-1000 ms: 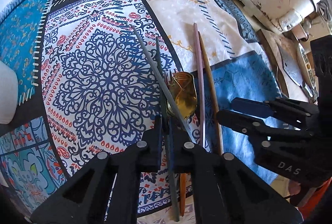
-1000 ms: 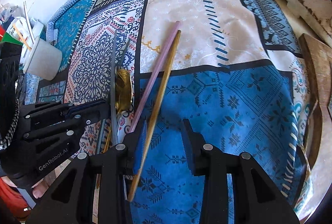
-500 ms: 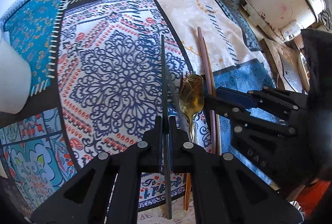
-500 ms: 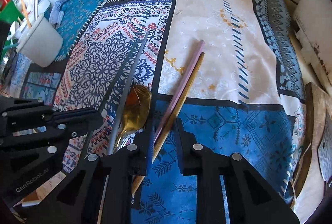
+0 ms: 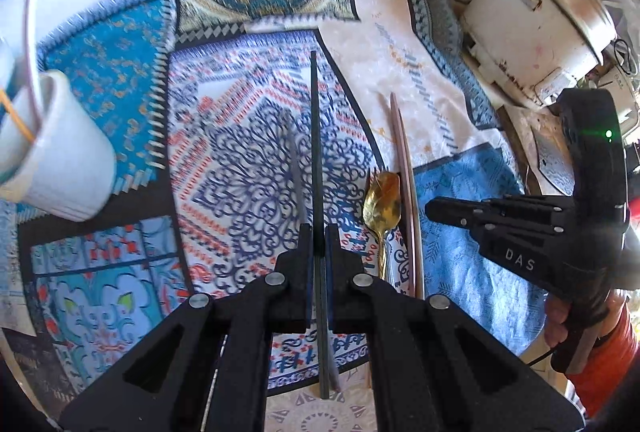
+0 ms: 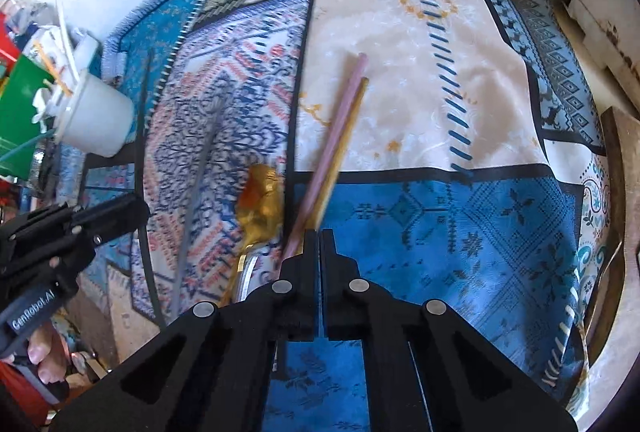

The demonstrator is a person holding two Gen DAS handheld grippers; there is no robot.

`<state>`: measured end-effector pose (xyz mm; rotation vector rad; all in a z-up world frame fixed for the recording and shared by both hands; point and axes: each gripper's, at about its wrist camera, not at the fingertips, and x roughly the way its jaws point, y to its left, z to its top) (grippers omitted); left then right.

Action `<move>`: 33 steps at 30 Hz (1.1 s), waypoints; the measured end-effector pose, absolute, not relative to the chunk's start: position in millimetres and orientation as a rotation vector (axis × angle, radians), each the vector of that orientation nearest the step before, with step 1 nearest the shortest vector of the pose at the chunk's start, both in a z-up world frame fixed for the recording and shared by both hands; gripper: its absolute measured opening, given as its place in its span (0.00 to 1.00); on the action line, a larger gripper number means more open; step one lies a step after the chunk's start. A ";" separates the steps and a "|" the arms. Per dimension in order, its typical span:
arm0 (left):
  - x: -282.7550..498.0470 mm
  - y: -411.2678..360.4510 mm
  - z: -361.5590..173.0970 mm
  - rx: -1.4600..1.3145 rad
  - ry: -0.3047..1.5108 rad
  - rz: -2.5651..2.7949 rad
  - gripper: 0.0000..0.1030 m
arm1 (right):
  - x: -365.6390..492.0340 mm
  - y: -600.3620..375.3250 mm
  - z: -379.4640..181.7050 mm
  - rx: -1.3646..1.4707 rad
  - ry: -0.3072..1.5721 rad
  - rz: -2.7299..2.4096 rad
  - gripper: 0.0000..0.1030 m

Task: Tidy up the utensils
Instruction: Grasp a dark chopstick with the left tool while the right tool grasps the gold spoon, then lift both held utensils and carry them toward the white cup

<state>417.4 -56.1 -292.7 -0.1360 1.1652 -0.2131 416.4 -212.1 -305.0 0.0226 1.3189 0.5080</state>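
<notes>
My left hand-held gripper (image 5: 316,244) is clamped on a dark chopstick (image 5: 314,152), which runs straight out between the pads, lifted over the patterned cloth (image 5: 248,168) that covers the tabletop. Just to its left I see a grey streak on the cloth; I cannot tell whether it is the stick's shadow or a second stick. Toward the left edge of the tabletop stands a white cup (image 5: 60,160) with a few thin sticks rising out of it.

My right hand-held gripper (image 6: 320,244) has its fingers drawn together on the near ends of a pink chopstick (image 6: 340,128) and a wooden chopstick (image 6: 348,128). The two lie side by side, touching, with their far tips over the pale panel of the cloth. They are blurred near the pads, so I cannot tell whether both are pinched or only one.

A gold spoon (image 6: 260,200) lies on the cloth just left of that pair, bowl pointing away from me, handle running back beside my right fingers. It sits between the two grippers. From the left wrist camera the same spoon (image 5: 382,200) lies close beside the pink stick. A white appliance (image 5: 532,32) sits beyond the far right corner of the tabletop.
</notes>
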 end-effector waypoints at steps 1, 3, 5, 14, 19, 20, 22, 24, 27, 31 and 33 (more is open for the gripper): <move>414.8 -54.3 -288.7 -0.135 1.154 -0.210 0.03 | 415.7 -207.7 -305.0 0.008 1.314 0.507 0.08; 411.3 -51.1 -282.1 -0.140 1.136 -0.203 0.03 | 414.7 -200.9 -306.3 -0.019 1.310 0.494 0.09; 409.7 -49.6 -277.9 -0.149 1.123 -0.195 0.03 | 416.8 -194.4 -312.7 -0.059 1.321 0.456 0.09; 389.6 -41.4 -256.3 -0.166 1.061 -0.176 0.03 | 418.1 -204.4 -313.9 0.024 1.343 0.435 0.12; 380.6 -37.2 -244.2 -0.167 1.029 -0.167 0.03 | 412.8 -202.1 -308.1 0.098 1.369 0.499 0.30; 378.8 -35.7 -242.2 -0.167 1.023 -0.163 0.03 | 410.3 -197.0 -306.7 0.095 1.363 0.511 0.30; 375.9 -32.5 -239.6 -0.176 1.015 -0.153 0.03 | 405.2 -180.8 -306.2 0.061 1.355 0.523 0.30; 373.4 -28.5 -237.9 -0.189 1.010 -0.144 0.03 | 399.5 -171.1 -308.3 0.035 1.360 0.538 0.30; 370.2 -22.5 -236.9 -0.206 1.007 -0.129 0.03 | 398.9 -164.6 -313.8 -0.007 1.350 0.477 0.30; 366.3 -16.4 -235.4 -0.217 1.001 -0.110 0.03 | 406.3 -165.8 -316.8 0.014 1.340 0.424 0.31; 364.5 -14.1 -234.7 -0.223 0.997 -0.103 0.03 | 409.9 -163.9 -316.0 0.025 1.332 0.428 0.37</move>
